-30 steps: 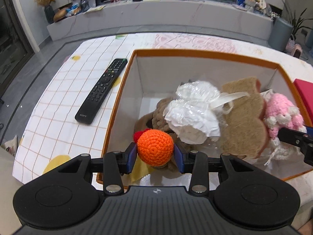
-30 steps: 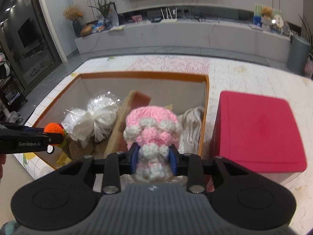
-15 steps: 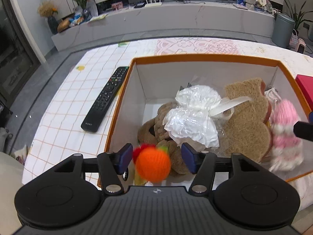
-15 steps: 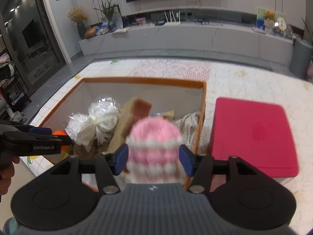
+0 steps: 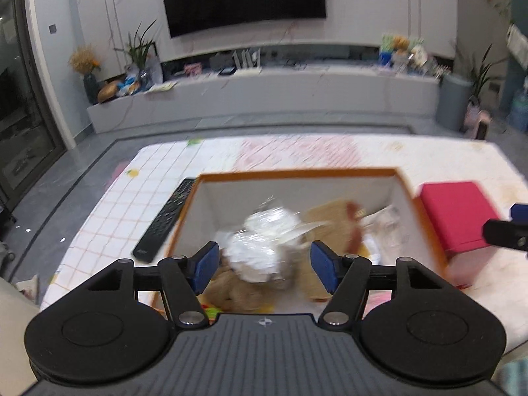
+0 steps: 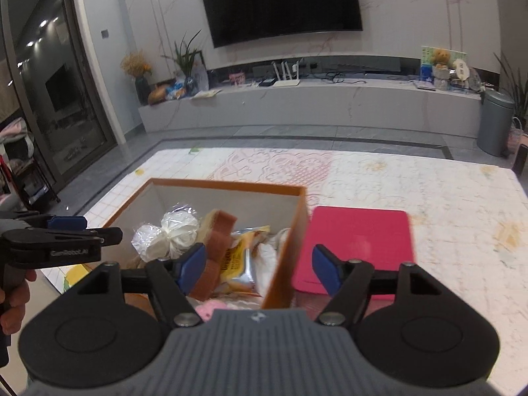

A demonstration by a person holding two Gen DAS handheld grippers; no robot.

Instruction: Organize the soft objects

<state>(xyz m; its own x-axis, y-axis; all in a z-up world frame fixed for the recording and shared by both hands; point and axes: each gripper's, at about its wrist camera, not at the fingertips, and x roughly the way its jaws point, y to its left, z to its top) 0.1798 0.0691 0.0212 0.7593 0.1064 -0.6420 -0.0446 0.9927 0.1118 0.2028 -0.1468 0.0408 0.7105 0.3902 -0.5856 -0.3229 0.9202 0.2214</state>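
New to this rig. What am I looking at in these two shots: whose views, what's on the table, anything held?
There is no robot arm. A person holds a two-finger gripper in each hand, and each gripper carries a fisheye camera looking forward along its fingers.

The left wrist view shows the left gripper, and the right wrist view shows the right gripper. The left gripper also shows at the left edge of the right view.

On the table stands an orange-edged box holding soft things: a white plastic-wrapped bundle, a tan felt-like piece and a snack packet. A red box lies to its right and a black remote to its left.

Nothing is held. Both grippers' jaws have just been opening, with nothing between the pads.
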